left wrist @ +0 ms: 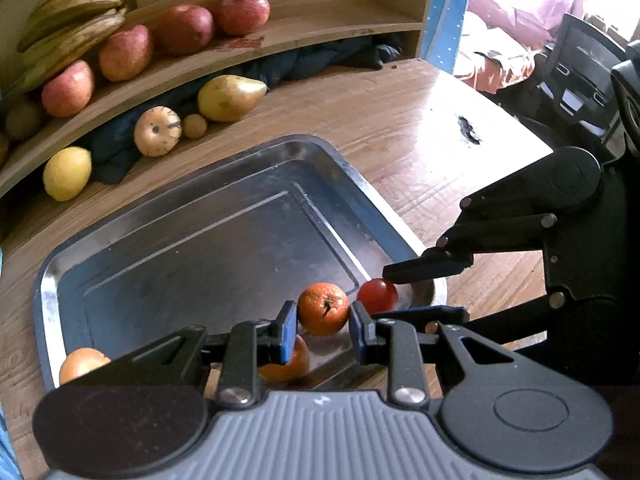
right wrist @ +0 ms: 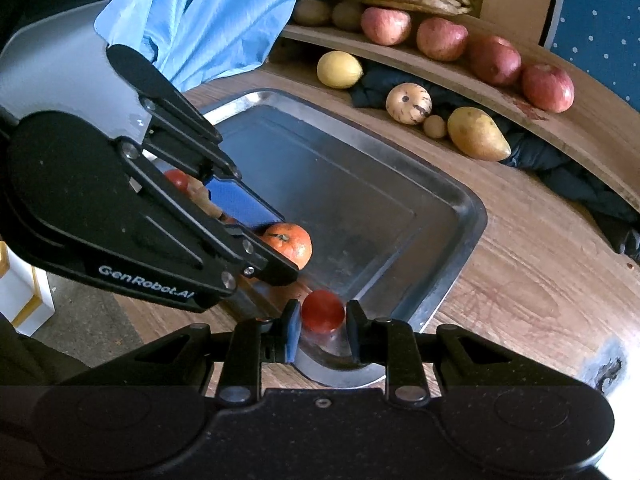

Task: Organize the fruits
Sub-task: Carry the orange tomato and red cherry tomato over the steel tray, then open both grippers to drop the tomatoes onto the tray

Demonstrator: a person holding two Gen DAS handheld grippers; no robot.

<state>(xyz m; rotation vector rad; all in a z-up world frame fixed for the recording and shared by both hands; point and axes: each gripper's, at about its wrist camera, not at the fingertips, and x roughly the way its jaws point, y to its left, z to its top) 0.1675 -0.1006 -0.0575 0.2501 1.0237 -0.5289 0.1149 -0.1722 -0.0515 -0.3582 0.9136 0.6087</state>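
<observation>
A metal tray (left wrist: pixel 352 168) lies on the wooden table. My left gripper (left wrist: pixel 324 330) is shut on a small mandarin (left wrist: pixel 323 309) over the tray's near right corner, its blue pads pressing both sides. My right gripper (right wrist: pixel 322 328) is shut on a small red tomato (right wrist: pixel 322 312) at that same corner. In the left wrist view the right gripper (left wrist: pixel 383 292) reaches in from the right with the tomato (left wrist: pixel 378 295). In the right wrist view the left gripper (right wrist: pixel 276 240) holds the mandarin (right wrist: pixel 290 242). A second mandarin (left wrist: pixel 286 364) lies in the tray, partly hidden under the left finger.
Another orange fruit (left wrist: pixel 82 362) sits in the tray's near left corner. A curved wooden shelf (left wrist: pixel 320 36) carries red apples (left wrist: pixel 182 30) and bananas (left wrist: pixel 76 12). Below it lie a lemon (left wrist: pixel 66 174), a pear (left wrist: pixel 230 98), a pale round fruit (left wrist: pixel 157 131) and dark cloth (left wrist: pixel 320 60).
</observation>
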